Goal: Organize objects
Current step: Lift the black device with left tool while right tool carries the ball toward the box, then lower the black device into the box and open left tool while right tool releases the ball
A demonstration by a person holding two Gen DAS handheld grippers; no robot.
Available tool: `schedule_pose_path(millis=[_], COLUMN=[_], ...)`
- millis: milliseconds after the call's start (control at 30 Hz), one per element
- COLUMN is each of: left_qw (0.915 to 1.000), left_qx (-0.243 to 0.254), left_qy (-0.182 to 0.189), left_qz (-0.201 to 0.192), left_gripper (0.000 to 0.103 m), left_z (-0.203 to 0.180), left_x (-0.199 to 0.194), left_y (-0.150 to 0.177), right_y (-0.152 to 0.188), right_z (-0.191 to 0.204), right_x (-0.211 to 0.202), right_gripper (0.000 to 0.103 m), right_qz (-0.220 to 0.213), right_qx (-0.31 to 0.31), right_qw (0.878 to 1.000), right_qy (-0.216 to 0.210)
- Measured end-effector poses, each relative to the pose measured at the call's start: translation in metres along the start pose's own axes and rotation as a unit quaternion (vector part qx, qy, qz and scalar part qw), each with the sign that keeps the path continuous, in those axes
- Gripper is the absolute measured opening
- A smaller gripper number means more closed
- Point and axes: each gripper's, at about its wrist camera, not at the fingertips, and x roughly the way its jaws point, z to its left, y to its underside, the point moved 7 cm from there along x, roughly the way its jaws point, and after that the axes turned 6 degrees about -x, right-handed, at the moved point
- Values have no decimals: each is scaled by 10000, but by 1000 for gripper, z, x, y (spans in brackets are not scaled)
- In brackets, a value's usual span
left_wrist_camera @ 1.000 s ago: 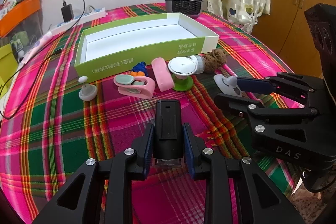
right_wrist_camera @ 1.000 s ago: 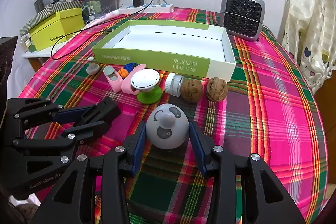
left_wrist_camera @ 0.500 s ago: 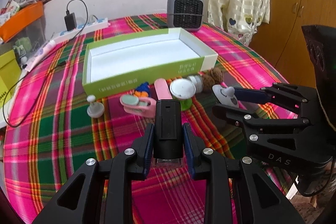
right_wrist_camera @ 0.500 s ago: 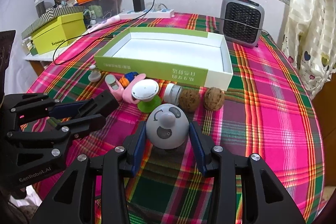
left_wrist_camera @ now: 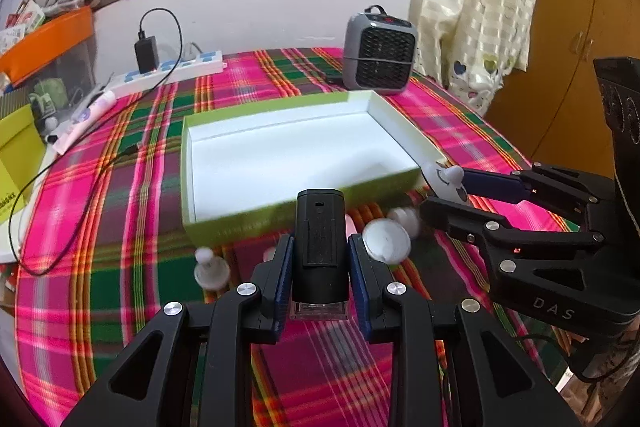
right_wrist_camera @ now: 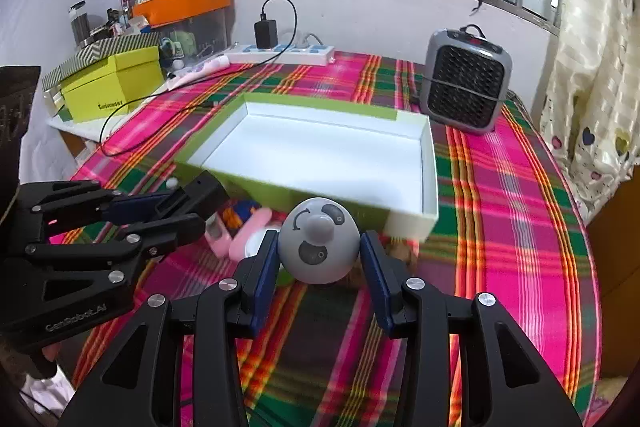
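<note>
Box, green-walled, white inside [left_wrist_camera: 280, 159]: the place I judge every loose item is meant to end up; it lies open and bare at mid-table on the plaid cloth [left_wrist_camera: 120, 307], near wall just beyond my fingertips.

Left wrist view.
- Left gripper [left_wrist_camera: 320, 259]: my jaws are clamped on a black block-shaped gadget [left_wrist_camera: 319, 227], held upright along the fingers so it can be lowered over the near wall without tipping.
- Right gripper [left_wrist_camera: 448, 191]: seen from the side at right, carrying its pale round load level with the box's near right corner.
- Loose items in front of the box: a small white knob on a base [left_wrist_camera: 211, 269], a white disc-topped piece [left_wrist_camera: 386, 235], a scrap of pink behind my load. Blurred; I cannot name them further.
- Grey fan heater [left_wrist_camera: 378, 55] and power strip [left_wrist_camera: 168, 71] stand beyond the box, apart from the sorting.

Right wrist view.
- Right gripper [right_wrist_camera: 320, 259]: pads pressed on either flank of a grey egg-shaped toy with a face [right_wrist_camera: 318, 247], gripped at its widest part, presumably so the round body cannot slip.
- Left gripper [right_wrist_camera: 188, 207]: enters from the left, its load hidden at this angle.
- Pink pieces [right_wrist_camera: 248, 231] lie between the two grippers, against the box wall, not yet sorted.
</note>
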Motion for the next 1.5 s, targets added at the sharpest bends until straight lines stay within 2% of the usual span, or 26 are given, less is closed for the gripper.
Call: schedule_pose_path(millis=[500,633,1100,1500], left_qw=[9998,9996,9988,9979], left_qx=[-190,-277,-223,-204], left_qy=[-9,-24,-168,-255], left_qz=[-2,99,394,558], left_gripper=[25,25,25,25], left_z=[26,33,45,51], left_x=[37,52,99,119], left_y=[-48,-58,-76,-79], right_y=[-47,-56,-72,-71], right_z=[-9,-15,-34,-42], right_x=[52,70,127,147], right_gripper=[42,42,43,43], right_qz=[225,339,777,985], right_qx=[-166,-118,-114,-139], right_qw=[9995,9992,9968,9950], right_qy=[-178,-203,-144,-88])
